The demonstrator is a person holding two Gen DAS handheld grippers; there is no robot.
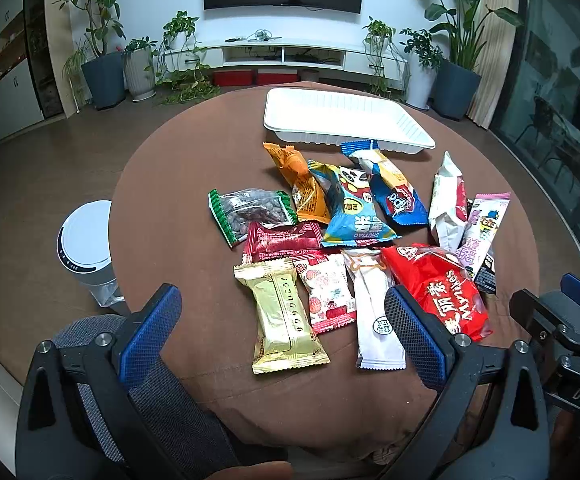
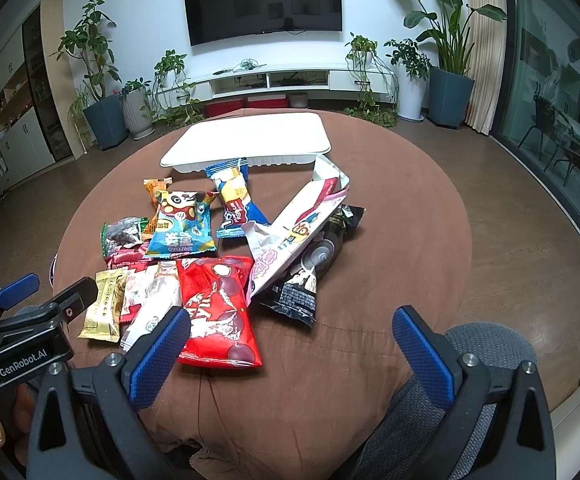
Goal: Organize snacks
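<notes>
Several snack packets lie in a loose pile on the round brown table (image 1: 178, 184). A white empty tray (image 1: 342, 120) stands behind them; it also shows in the right wrist view (image 2: 250, 140). A gold wafer packet (image 1: 282, 316), a white bar packet (image 1: 376, 316) and a red Mylikes bag (image 1: 442, 288) lie nearest. My left gripper (image 1: 286, 332) is open and empty above the table's near edge, with the gold packet between its fingers. My right gripper (image 2: 290, 356) is open and empty, just right of the red bag (image 2: 218, 312).
A white round bin (image 1: 86, 248) stands on the floor left of the table. Grey chair backs sit under both grippers (image 2: 486, 344). Potted plants, a TV and a low white cabinet line the far wall. A glass door is on the right.
</notes>
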